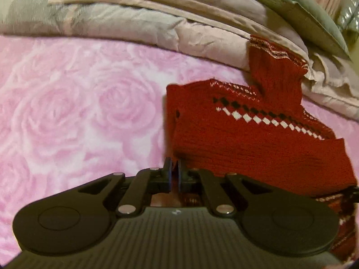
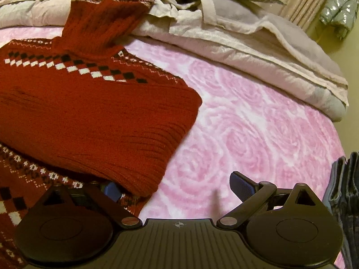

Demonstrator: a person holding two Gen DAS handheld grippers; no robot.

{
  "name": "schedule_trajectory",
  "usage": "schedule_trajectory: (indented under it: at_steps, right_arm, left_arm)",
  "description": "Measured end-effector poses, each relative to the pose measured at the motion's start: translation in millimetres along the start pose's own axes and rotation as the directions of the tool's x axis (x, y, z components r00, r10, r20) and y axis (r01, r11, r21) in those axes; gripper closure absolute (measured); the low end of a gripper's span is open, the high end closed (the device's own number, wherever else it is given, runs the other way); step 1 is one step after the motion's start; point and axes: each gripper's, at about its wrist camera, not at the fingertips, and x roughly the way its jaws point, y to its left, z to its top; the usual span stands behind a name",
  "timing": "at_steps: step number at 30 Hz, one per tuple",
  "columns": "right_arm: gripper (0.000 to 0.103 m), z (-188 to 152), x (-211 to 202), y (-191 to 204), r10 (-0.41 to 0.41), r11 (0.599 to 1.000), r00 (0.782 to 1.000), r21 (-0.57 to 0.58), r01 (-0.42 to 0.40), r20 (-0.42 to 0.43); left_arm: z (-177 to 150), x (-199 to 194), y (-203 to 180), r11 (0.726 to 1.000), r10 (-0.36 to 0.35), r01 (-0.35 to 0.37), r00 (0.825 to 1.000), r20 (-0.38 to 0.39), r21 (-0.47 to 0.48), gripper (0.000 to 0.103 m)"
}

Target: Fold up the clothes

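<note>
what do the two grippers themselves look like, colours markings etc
Both look the same build. The left gripper and the right gripper each have a dark grey ribbed body, two round black discs with a raised circle, black linkage bars with silver rivets, and a small crosshair mark at the centre. The finger pads are blue. No cables or sleeves show.

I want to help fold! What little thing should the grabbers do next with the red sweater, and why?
Probably slide the right gripper a bit left and shut it on the red sweater. Its fingers are spread wide, one tucked by the near edge, holding nothing. The left gripper looks already pinched on the sweater's other edge, so both sides could then lift together off the pink blanket.
</note>
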Motion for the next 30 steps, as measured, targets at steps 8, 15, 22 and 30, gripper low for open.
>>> schedule_trajectory:
  at_steps: [8, 15, 22, 30]
  right_arm:
    - [0.019, 10.0, -43.0, -27.4, 0.159, 0.972, 0.986, 0.166, -0.164, 0.043]
    - [0.050, 40.2, -7.7, -23.3, 0.303, 0.903, 0.950, 0.296, -0.311, 0.074]
    - [0.050, 47.2, 26.4, -42.5, 0.333, 0.873, 0.943, 0.373, -0.313, 0.012]
    - [0.050, 113.5, 56.4, -75.9, 0.439, 0.742, 0.888, 0.502, -0.443, 0.135]
  left_arm:
    - [21.7, -28.0, 4.4, 1.000, -0.024, 0.024, 0.996, 0.080, -0.007, 0.098]
    - [15.5, 39.0, -22.0, 0.990, -0.084, 0.089, 0.995, -0.056, 0.111, 0.099]
    - [45.3, 40.2, -8.8, 0.993, -0.113, 0.112, 0.992, -0.051, -0.025, 0.098]
    - [125.0, 64.2, -43.7, 0.962, -0.251, 0.247, 0.968, -0.019, -0.119, 0.065]
